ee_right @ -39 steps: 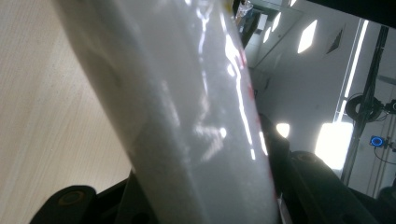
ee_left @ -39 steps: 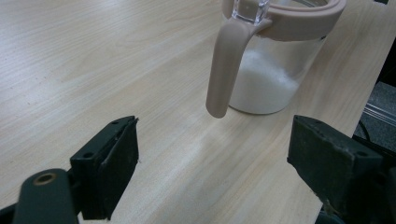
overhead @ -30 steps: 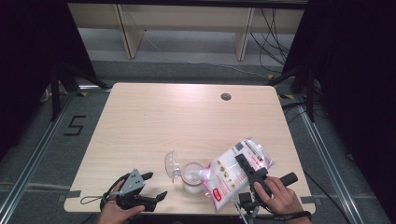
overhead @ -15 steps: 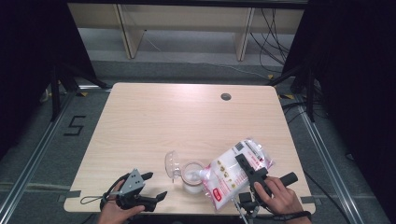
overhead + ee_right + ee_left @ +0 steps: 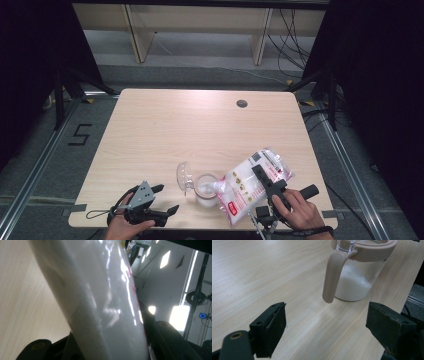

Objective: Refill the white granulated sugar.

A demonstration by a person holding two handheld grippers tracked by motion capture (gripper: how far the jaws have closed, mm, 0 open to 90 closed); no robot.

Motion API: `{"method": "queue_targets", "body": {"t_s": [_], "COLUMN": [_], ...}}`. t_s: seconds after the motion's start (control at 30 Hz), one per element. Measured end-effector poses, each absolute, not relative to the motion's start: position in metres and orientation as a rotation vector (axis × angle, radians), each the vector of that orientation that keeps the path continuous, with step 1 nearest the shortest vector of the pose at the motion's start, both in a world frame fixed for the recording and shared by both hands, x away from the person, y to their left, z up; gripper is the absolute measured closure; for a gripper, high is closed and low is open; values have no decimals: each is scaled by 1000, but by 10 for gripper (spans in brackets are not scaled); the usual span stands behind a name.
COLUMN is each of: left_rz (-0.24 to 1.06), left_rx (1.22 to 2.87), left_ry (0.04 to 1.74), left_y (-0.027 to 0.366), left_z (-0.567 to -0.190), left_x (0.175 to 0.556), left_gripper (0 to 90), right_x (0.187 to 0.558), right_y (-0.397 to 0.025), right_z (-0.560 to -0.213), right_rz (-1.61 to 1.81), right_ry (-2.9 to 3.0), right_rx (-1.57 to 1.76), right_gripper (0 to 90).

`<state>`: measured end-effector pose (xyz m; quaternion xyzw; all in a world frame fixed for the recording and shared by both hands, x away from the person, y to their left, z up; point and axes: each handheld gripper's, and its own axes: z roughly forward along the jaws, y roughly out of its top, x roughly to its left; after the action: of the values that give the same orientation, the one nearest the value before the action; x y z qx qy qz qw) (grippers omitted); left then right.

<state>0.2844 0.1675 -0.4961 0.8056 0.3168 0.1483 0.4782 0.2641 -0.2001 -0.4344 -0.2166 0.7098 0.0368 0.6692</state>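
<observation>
A clear plastic bag [image 5: 247, 187] of white grains is clamped between the jaws of the right gripper [image 5: 267, 186], which is held in the person's right hand [image 5: 295, 212] near the front edge of the table [image 5: 200, 125]. In the right gripper view the bag [image 5: 100, 302] is seen rising from between the two black jaws, pinched flat and leaning across the frame. From the high view the bag is tilted, its lower corner lying over the mouth of a glass jar [image 5: 205, 187] that is partly filled with white grains.

The jaws of the left gripper [image 5: 162, 200] are set wide apart with nothing between them. In the left gripper view the jar [image 5: 359, 275] stands ahead of the jaws and towards the right-hand jaw, well clear of both; its beige rim and hanging latch [image 5: 333, 277] face the gap. The jar's open lid [image 5: 184, 175] is seen tipped back beside it.
</observation>
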Motion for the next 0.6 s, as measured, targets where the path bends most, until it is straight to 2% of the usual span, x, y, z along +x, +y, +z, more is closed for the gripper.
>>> {"method": "queue_targets", "body": {"t_s": [0.6], "left_rz": [364], "left_rx": [1968], "left_ry": [771], "left_y": [168], "left_z": [-496], "left_x": [284], "left_gripper": [160], "right_x": [266], "right_y": [-204], "right_z": [-430], "right_rz": [82], "right_ry": [1571], "right_rx": [-512], "right_gripper": [651]}}
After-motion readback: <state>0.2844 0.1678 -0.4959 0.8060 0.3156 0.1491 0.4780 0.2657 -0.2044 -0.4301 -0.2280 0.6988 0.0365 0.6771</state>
